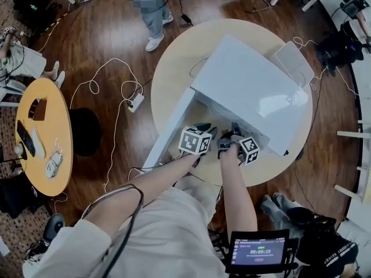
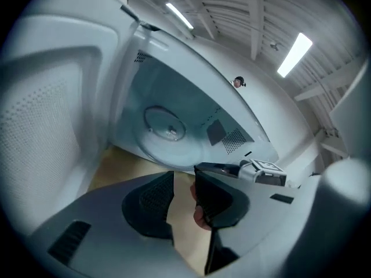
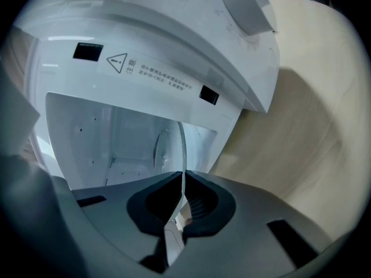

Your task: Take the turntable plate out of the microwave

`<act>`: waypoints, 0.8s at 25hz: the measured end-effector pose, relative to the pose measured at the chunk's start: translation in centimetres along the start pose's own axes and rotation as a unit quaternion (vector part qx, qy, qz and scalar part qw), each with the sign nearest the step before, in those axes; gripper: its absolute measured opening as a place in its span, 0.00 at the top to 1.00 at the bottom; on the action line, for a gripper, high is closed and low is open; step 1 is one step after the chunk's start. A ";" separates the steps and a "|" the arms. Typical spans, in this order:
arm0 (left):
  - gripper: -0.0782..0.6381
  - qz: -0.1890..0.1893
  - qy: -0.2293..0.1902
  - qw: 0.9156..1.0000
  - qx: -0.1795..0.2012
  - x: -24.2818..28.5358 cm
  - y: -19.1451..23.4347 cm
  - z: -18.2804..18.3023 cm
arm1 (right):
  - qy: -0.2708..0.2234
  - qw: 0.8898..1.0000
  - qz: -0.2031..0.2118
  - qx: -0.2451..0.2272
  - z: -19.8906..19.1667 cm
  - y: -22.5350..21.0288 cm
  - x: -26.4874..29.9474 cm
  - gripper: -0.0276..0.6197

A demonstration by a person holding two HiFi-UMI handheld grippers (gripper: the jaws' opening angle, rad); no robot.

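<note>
Right gripper (image 3: 183,194) pinches the turntable plate (image 3: 168,149) rim, edge-on. Left gripper (image 2: 182,194) spread, empty. Microwave (image 1: 249,88) hides the plate in the head view.

Recording lab or studio workspace, not a home kitchen: a white box microwave (image 1: 249,91) sits on a round pale wooden table (image 1: 174,68) over a dark plank floor (image 1: 104,22). Loose white cables (image 1: 95,77) and a white power strip (image 1: 137,102) trail off left of the left gripper (image 1: 204,130). Farther left, a smaller round orange table (image 1: 55,114) carries handheld devices. Overhead, bright strip lights (image 2: 294,54) hang from a bare beamed ceiling (image 2: 243,16).
</note>
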State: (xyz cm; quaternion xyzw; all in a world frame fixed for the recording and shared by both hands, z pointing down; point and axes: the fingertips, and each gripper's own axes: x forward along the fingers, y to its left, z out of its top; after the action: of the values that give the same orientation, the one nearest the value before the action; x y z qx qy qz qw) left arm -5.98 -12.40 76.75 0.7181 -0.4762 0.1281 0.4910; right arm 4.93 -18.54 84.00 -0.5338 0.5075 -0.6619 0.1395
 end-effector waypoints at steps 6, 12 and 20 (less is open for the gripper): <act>0.69 -0.023 -0.034 0.997 -0.066 2.8 1.5 0.4 | 0.006 1.000 0.000 0.002 -0.3 -0.1 -0.6 0.93; 0.66 -0.041 -0.040 0.994 -0.089 4.9 2.0 -0.1 | 0.008 1.000 0.000 -0.001 -0.3 0.0 -0.8 0.93; 0.66 -0.041 -0.065 0.983 -0.169 6.6 4.1 0.0 | 0.009 1.000 -0.002 -0.002 -0.2 0.1 -0.9 0.92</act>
State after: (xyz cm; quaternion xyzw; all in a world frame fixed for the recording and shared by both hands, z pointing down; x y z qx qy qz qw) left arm -5.90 -16.35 83.43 0.6502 -0.4920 -0.0213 0.5786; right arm 5.06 -17.82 83.43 -0.5292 0.5090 -0.6659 0.1319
